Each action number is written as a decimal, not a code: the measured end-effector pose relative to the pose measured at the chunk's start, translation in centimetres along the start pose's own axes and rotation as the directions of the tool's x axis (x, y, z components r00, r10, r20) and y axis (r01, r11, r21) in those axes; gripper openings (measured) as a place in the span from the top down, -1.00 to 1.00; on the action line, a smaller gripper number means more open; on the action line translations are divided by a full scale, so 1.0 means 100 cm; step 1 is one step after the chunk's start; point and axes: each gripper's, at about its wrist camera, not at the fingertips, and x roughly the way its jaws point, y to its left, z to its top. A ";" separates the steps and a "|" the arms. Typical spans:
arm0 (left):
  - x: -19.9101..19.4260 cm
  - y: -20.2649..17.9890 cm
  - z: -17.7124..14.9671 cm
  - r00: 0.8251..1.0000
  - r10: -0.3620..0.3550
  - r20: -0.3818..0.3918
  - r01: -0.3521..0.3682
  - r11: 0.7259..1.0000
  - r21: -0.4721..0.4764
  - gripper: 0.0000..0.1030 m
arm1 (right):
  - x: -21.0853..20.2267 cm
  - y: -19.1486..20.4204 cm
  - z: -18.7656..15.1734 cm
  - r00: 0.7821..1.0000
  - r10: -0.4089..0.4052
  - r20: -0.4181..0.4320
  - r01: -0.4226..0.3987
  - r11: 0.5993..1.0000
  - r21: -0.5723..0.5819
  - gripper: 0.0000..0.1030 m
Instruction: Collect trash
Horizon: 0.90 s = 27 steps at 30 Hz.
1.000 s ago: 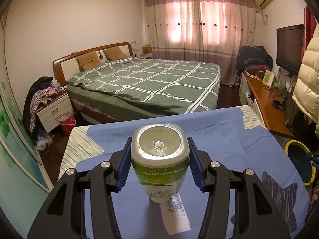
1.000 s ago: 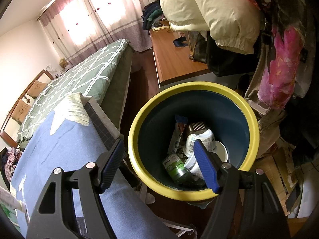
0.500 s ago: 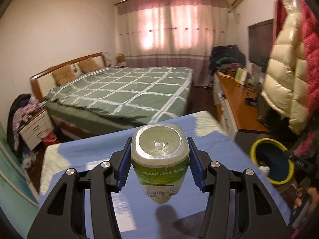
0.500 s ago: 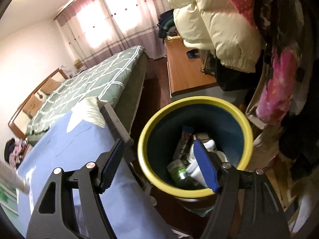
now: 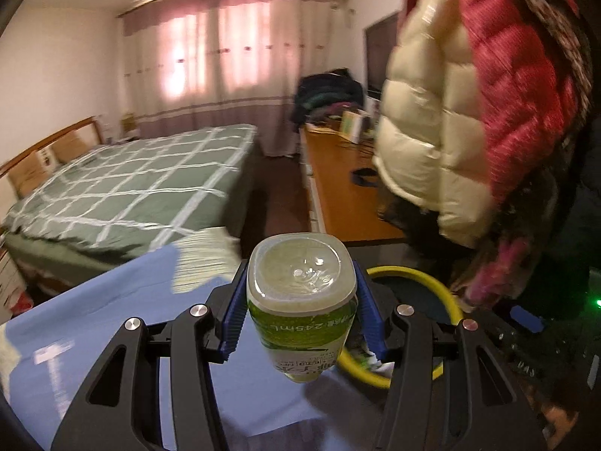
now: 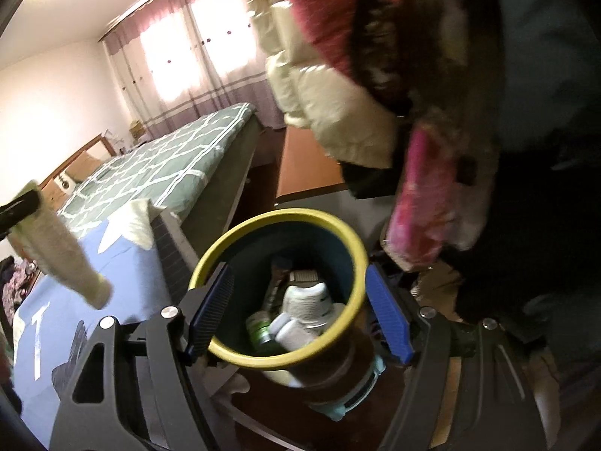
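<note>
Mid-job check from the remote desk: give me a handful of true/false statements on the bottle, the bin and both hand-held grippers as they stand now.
1. The left hand-held gripper is shut on the green-labelled bottle. True.
2. The right hand-held gripper is clamped on a carton. False: its jaws stand open with nothing between the pads; the bin only shows beyond them.
3. The yellow-rimmed bin is empty. False: several containers and a wrapper lie inside.
4. The bottle is held neck down, its base toward the left wrist camera. True.
5. The blue cloth hangs inside the bin. False: it lies spread flat beside the bin.
</note>
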 end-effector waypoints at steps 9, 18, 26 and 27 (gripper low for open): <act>0.080 -0.069 0.002 0.992 -0.089 -0.087 0.091 0.996 0.020 -0.01 | -0.001 -0.027 -0.001 1.000 -0.026 0.004 0.026 0.999 0.044 -0.38; 0.061 -0.056 -0.010 0.996 -0.059 -0.069 0.059 0.998 -0.002 -0.85 | -0.007 -0.020 -0.003 1.000 -0.012 0.004 0.012 0.999 0.039 -0.41; -0.064 0.009 -0.048 0.997 0.060 0.044 -0.057 0.997 -0.056 -0.90 | -0.027 0.013 -0.008 0.999 0.047 0.012 -0.046 0.998 -0.054 -0.44; -0.077 0.018 -0.055 0.996 0.077 0.045 -0.073 0.995 -0.071 -0.90 | -0.030 0.017 -0.009 0.998 0.055 0.015 -0.054 0.996 -0.069 -0.45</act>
